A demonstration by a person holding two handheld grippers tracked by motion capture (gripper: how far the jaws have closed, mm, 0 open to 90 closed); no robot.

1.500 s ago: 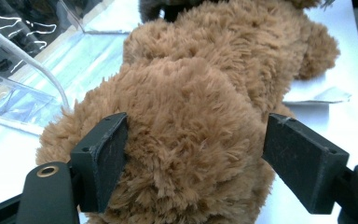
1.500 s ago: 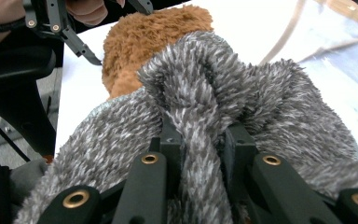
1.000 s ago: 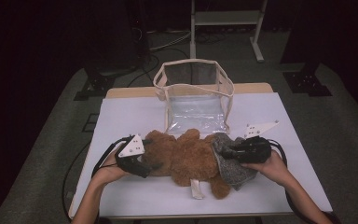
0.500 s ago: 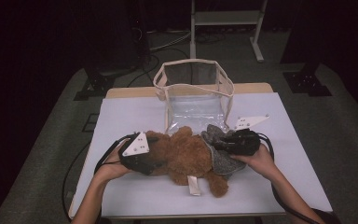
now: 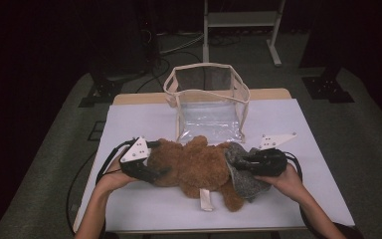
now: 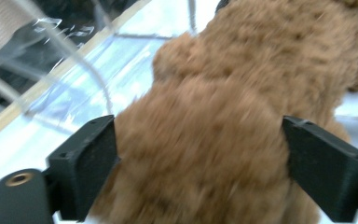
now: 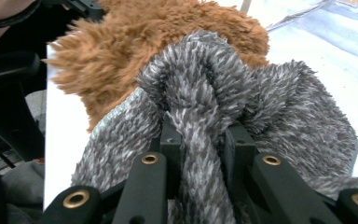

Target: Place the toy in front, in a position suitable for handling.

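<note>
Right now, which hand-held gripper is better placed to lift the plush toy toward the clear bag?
Probably the right hand-held gripper: its jaws are already pinched on the grey fuzzy scarf of the brown plush toy. The left hand-held gripper only straddles the toy's body with jaws wide. The clear bag stands just behind.

No legible text, brand, number or sign anywhere. White tag hanging off the brown plush toy: too small to read. Clear bag carries no readable print.

The clear bag blocks the far side just beyond the brown plush; table edges lie open.
</note>
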